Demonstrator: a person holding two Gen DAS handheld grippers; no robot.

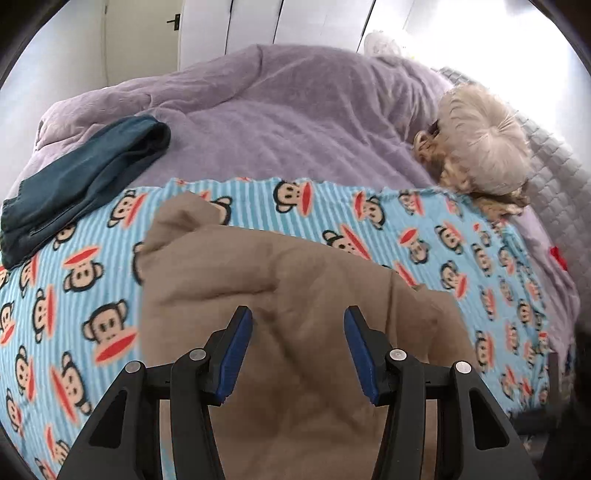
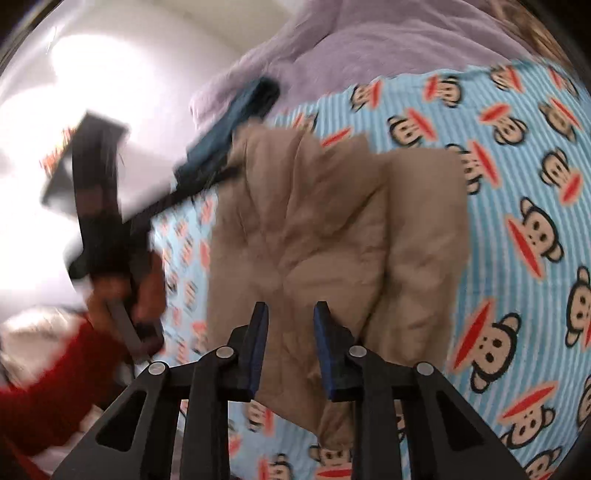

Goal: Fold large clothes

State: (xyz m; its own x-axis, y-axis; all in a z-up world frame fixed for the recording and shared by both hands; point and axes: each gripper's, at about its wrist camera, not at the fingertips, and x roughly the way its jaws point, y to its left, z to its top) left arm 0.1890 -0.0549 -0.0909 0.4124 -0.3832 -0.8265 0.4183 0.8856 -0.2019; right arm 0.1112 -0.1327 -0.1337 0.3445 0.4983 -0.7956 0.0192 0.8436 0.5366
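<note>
Both wrist cams close, angled down; share tan garment.

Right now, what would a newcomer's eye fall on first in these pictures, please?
The monkey blanket, bright blue and spread across the bed, with the tan garment lying rumpled on its middle. A fluffy dog lies at the blanket's far right edge, and a dark folded garment sits at its far left.

Premises: a bedroom in a home. A bed carries a rumpled lilac duvet and a blue striped blanket printed with cartoon monkeys. A plush toy lies on it; white wardrobe doors stand behind.
</note>
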